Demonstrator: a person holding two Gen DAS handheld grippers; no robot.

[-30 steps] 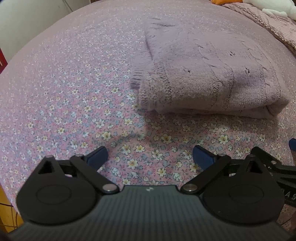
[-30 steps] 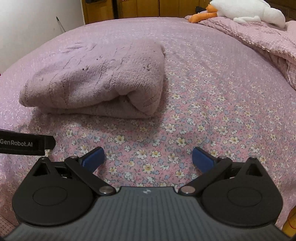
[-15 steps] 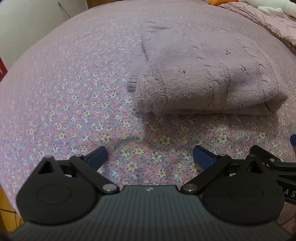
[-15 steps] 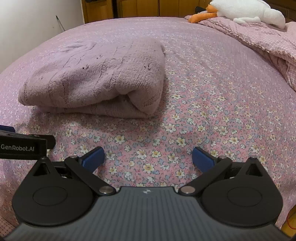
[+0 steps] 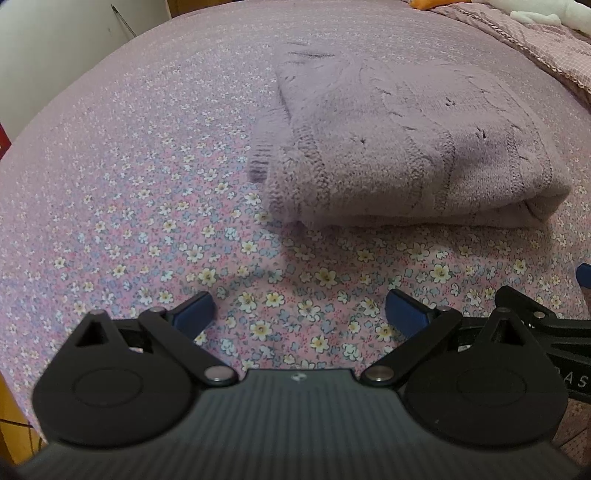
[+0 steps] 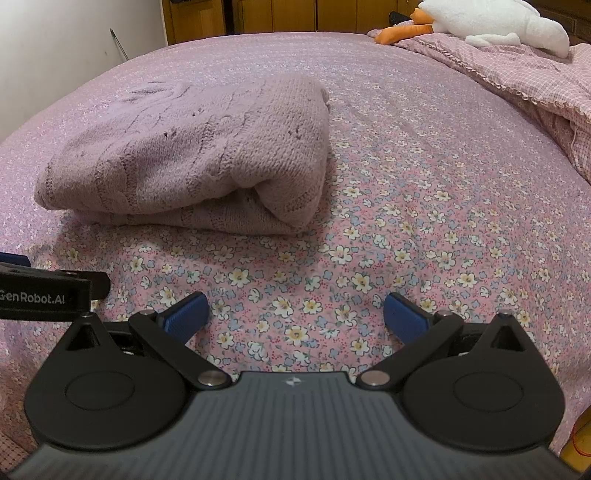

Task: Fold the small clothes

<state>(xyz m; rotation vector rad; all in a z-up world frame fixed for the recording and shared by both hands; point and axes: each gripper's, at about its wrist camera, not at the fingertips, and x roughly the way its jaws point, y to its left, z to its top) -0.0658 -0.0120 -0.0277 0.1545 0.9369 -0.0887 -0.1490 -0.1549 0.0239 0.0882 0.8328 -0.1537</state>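
Observation:
A mauve knitted sweater lies folded into a thick bundle on the flowered bedspread. In the right wrist view the same sweater sits left of centre, its rolled fold facing me. My left gripper hovers open over the bedspread, short of the sweater's near edge, nothing between its blue pads. My right gripper is open too, a little nearer than the sweater's right corner and empty. Each gripper shows at the other view's edge.
A white plush goose with orange feet lies on a pink checked quilt at the far right. Wooden cabinets stand behind the bed. A white wall is at the left.
Both grippers have drawn back slightly and tilted up, so the sweater sits a bit farther off. Both stay open; the sweater has not moved.

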